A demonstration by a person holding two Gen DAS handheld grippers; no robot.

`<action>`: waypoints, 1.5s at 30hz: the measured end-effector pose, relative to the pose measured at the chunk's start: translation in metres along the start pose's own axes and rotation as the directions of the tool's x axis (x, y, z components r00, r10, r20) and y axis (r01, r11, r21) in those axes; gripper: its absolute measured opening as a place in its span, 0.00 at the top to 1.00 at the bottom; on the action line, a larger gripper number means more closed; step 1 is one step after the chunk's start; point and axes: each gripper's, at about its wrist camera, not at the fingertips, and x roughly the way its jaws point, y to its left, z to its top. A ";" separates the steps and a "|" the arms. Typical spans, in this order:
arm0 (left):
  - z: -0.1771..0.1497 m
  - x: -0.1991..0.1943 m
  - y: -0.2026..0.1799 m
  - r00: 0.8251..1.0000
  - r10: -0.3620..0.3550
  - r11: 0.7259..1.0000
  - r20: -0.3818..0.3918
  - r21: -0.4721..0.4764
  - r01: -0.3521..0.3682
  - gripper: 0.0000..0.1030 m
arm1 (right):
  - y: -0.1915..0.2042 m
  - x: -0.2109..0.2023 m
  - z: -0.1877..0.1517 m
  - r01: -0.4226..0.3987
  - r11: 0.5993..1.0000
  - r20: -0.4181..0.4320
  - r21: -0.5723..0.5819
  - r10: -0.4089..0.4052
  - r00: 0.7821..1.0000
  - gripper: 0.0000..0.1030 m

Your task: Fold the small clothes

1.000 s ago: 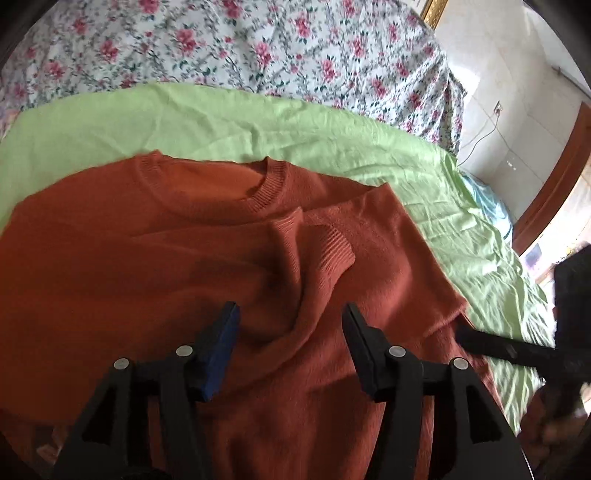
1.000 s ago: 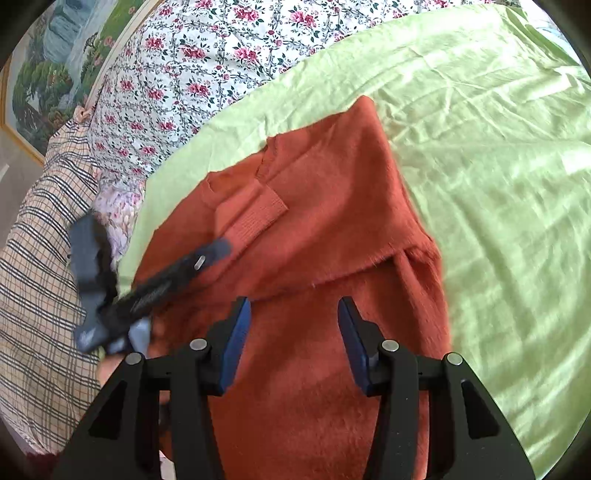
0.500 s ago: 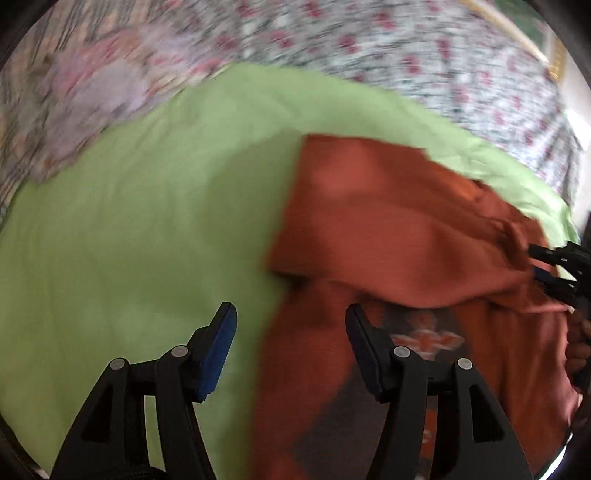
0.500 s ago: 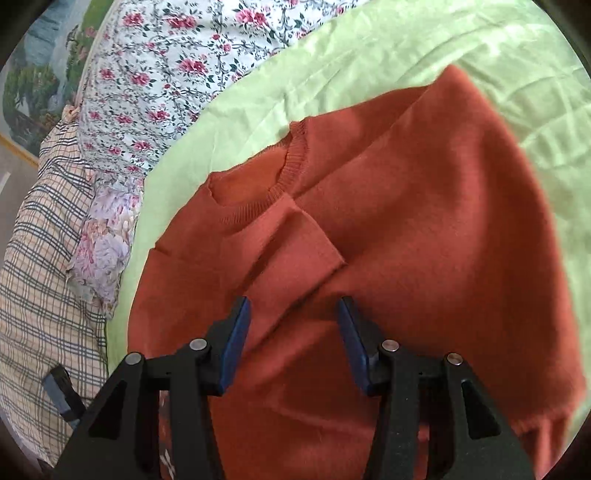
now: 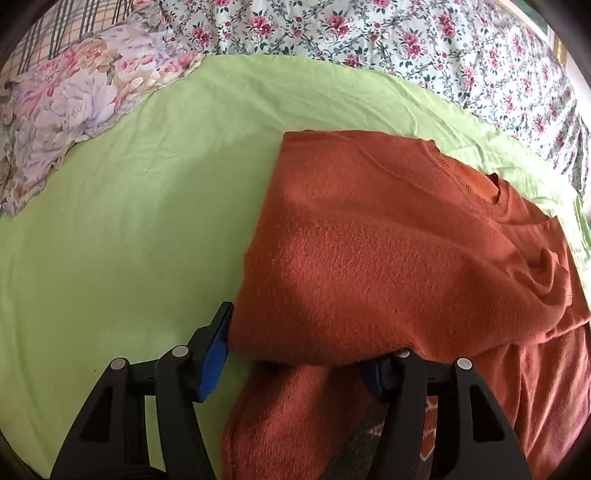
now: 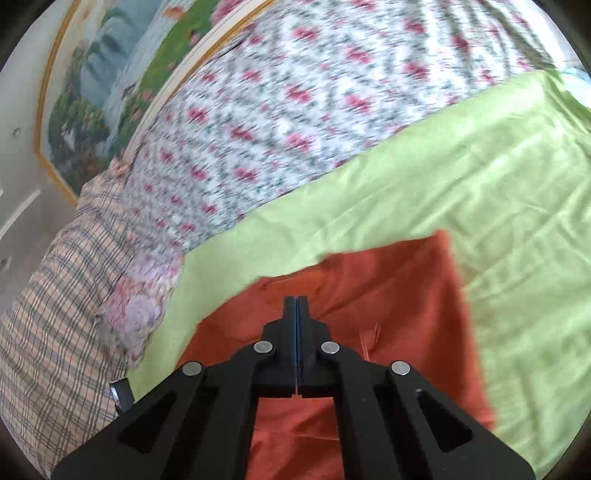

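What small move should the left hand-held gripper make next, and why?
Probably close on the sweater: the left hand-held gripper stands open with the folded edge lying between its fingers, one finger hidden under the cloth, on the green sheet.

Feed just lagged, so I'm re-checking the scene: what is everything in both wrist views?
sweater: one, rust orange, partly folded on the sheet
sheet: one, light green, covering the bed
bedspread: one, white with pink roses, beyond the sheet
pillow: one, pastel floral, far left
plaid cloth: one, beige, beside the pillow
framed painting: one, landscape, on the wall
left gripper: one, black, open, sweater fold between its fingers
right gripper: one, black, jaws just closed, nothing visible between them
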 end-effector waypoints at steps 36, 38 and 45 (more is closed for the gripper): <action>0.012 -0.012 0.017 0.997 0.009 0.992 0.075 -0.126 0.001 0.82 | -0.044 0.030 -0.021 0.091 0.994 -0.131 0.066 -0.081 0.988 0.90; 0.010 -0.005 0.036 0.995 -0.078 0.971 0.054 -0.221 0.088 0.82 | -0.037 0.026 -0.018 0.057 0.997 -0.104 0.054 -0.051 0.993 0.90; 0.003 0.005 0.054 0.983 -0.176 0.933 0.048 -0.310 0.182 0.81 | -0.041 0.043 -0.022 0.133 0.991 -0.145 -0.012 -0.133 0.980 0.90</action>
